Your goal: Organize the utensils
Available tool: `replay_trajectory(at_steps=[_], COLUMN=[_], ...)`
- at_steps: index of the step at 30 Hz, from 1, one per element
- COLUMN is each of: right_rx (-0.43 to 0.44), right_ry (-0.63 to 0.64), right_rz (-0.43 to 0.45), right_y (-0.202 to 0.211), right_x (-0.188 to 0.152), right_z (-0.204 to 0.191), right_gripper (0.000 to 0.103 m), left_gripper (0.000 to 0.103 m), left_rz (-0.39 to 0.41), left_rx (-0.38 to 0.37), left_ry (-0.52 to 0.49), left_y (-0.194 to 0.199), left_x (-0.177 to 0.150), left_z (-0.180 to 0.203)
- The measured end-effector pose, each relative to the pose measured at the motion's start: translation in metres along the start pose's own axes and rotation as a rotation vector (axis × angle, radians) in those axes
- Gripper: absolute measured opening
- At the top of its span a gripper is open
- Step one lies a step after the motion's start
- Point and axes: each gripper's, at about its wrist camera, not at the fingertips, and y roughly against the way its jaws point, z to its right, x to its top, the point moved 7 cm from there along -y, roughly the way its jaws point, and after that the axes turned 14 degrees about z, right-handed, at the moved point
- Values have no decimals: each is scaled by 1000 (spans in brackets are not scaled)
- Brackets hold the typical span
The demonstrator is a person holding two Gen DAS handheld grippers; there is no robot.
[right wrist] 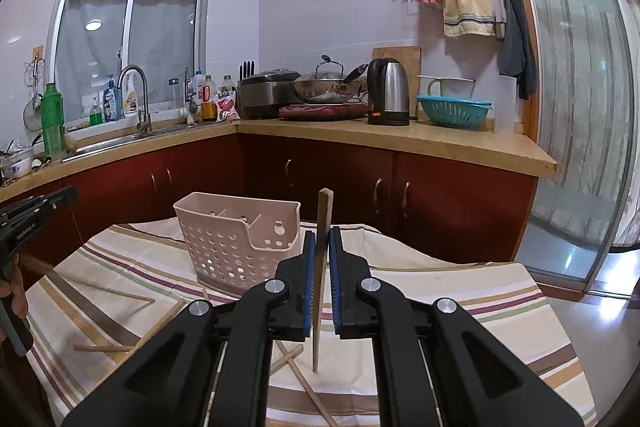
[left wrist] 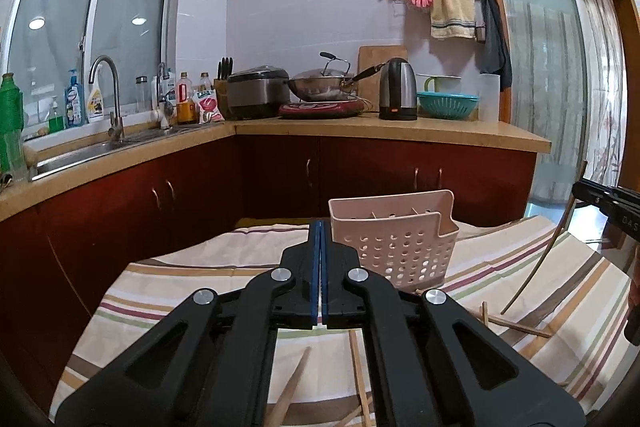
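Chopstick (right wrist: 322,267) clamped upright in right claw (right wrist: 320,267), long axis near vertical, squared end up, thin end down above striped cloth (right wrist: 460,307). Just left and beyond, pink perforated basket (right wrist: 240,243) standing on cloth-covered bench, dividers inside barely readable. Loose chopsticks (right wrist: 116,293) scattered flat on cloth, several cut off by claw bodies. Left claw (left wrist: 319,267) pressed together, gripping nothing, pointing at basket. Behind, kitchen counter (right wrist: 400,139) with kettle (right wrist: 388,91).

Both wrist views face the basket (left wrist: 394,239) closely; shared counter (right wrist: 400,137) beyond.
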Motion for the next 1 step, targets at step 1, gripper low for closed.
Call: replay_trajectory(at_steps=[1], right_rx=[2], right_ry=[0], right_rz=[0], right_y=[0], right_x=[0], right_z=[-1], right_gripper=[8], left_gripper=[1], left_rz=[-6], left_rx=[0], left_ry=[12], left_y=[0], left_x=[-1], left_z=[-2])
